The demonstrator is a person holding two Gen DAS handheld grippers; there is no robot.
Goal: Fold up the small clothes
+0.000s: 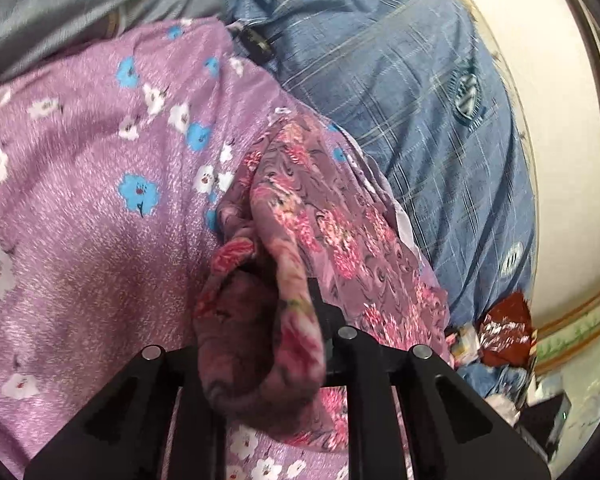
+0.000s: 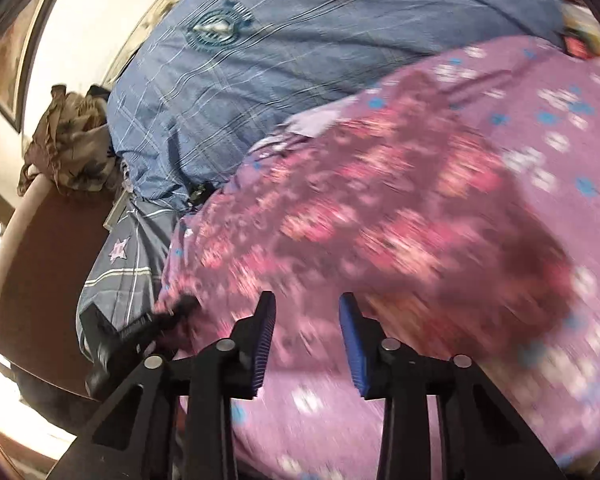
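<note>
Left wrist view shows my left gripper clamped on a bunched edge of the pink floral garment, which trails toward 1 o'clock over the lilac flowered sheet. I judge it thin, limp and light, so it will sag and slide; hems and corners are where I would hold it. My right gripper hangs parted and empty over the garment's blurred near edge at 12 o'clock.

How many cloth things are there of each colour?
Pink rose-print garment, bunched in the left claw: 1
Purple flowered sheet: 1
Blue plaid cover: 1
Grey cloth: 1
Brown cloth heap: 1
Total: 5
The right claw is open and empty.
</note>
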